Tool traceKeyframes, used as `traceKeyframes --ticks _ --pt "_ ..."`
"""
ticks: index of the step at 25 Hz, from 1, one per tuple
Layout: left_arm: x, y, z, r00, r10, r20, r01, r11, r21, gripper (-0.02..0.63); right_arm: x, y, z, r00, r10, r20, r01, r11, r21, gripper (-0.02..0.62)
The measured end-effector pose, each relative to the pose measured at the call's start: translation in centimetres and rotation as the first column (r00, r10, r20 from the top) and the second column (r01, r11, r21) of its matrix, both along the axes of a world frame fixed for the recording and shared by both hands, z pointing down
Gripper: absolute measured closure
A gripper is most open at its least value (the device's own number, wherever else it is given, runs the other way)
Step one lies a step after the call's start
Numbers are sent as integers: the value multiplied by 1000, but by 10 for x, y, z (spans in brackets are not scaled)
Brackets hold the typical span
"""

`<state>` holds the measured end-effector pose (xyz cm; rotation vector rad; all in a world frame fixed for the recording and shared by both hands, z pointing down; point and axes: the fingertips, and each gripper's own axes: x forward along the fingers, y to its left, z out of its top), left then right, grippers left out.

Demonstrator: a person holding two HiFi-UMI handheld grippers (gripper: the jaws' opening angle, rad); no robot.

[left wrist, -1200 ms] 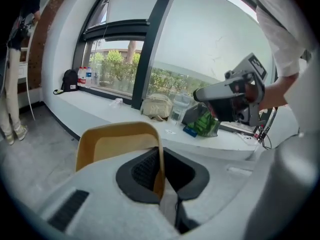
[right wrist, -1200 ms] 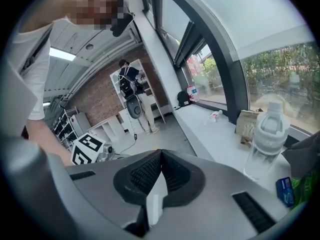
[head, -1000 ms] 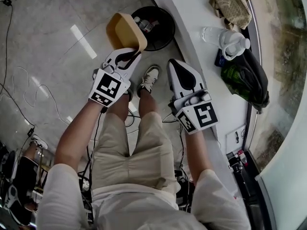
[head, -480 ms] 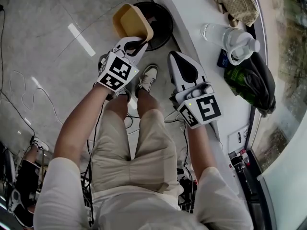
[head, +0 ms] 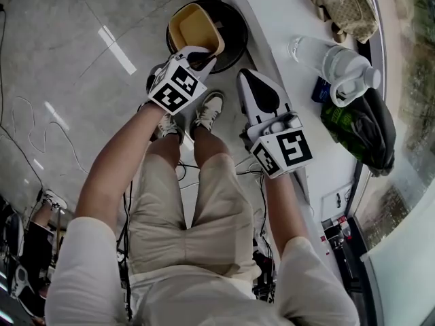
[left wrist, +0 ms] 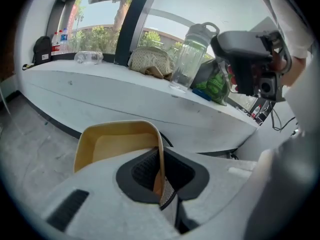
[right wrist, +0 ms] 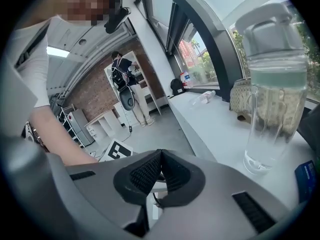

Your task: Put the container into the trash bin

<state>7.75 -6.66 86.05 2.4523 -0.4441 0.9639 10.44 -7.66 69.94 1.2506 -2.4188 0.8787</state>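
a long white counter [head: 282, 15] ran along the right side of the right gripper [head: 249, 79], curving away ahead of it. on the floor ahead of both grippers, against the foot of that counter, stood a round black trash bin [head: 234, 38]. a tan, open-topped container [head: 196, 26] hung over the bin's mouth, just beyond the tip of the left gripper [head: 199, 57], its hollow facing up toward the head camera. in the left gripper view the jaws were clamped on one thin side wall of the container [left wrist: 112, 146], the wall pinched between the black ribbed pads. the right gripper [right wrist: 160, 156] hung idle beside the left one, nearer the counter, its jaws pressed together on nothing. a clear lidded water bottle [head: 333, 60] stood on the counter to the right of the right gripper, well apart from the bin.

the step in hand looked like the final carry, with the container already poised above the bin but not yet let go. the next move probably called for lowering or tipping it a little further inside the rim, then parting the left jaws so it dropped in without catching the edge.
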Motion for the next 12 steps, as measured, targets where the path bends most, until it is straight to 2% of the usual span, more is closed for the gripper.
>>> traceKeyframes --ticks 7,9,12 --pt "17 2 19 994 101 31 -101 995 -3 583 1 -10 14 1000 1 11 -1 1000 0 595" --pt "21 5 21 994 102 29 -102 995 -19 583 3 -10 16 1000 3 11 -3 1000 -6 595" --pt "18 4 32 994 85 70 -82 996 -42 582 8 -9 19 1000 5 9 -5 1000 -16 595"
